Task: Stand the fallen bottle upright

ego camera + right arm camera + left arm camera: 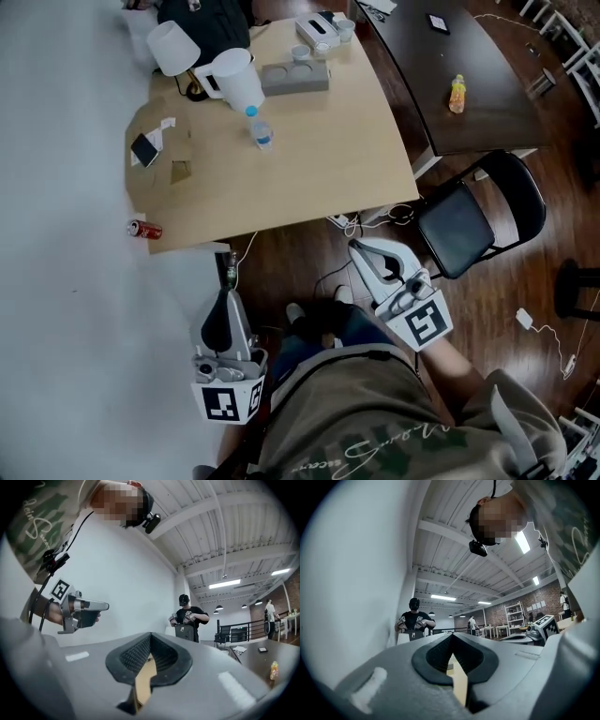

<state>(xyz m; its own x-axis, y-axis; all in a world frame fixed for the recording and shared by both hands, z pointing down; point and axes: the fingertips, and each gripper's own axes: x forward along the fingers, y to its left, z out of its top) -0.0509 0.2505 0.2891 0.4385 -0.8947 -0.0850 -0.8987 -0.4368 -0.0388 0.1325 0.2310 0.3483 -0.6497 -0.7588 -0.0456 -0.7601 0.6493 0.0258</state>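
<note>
A small clear bottle with a blue cap (pixel 262 131) stands upright near the middle of the light wooden table (pixel 309 178). An orange bottle (pixel 457 94) is on the dark table (pixel 487 112) at the right; in the right gripper view the orange bottle (pixel 274 670) looks upright. My left gripper (pixel 228 295) and right gripper (pixel 360 247) are held over the floor, short of the light table's near edge. Both point toward it, far from either bottle. The left gripper (pixel 452 635) is shut and empty, and so is the right gripper (pixel 151 634).
A red can (pixel 145 229) lies on its side at the light table's near left corner. A white jug (pixel 234 77), a grey tray (pixel 295 77) and a phone (pixel 143 150) are on that table. A black chair (pixel 473 220) stands right of it, with cables (pixel 356 220) on the floor. Another person (pixel 415 620) stands beyond.
</note>
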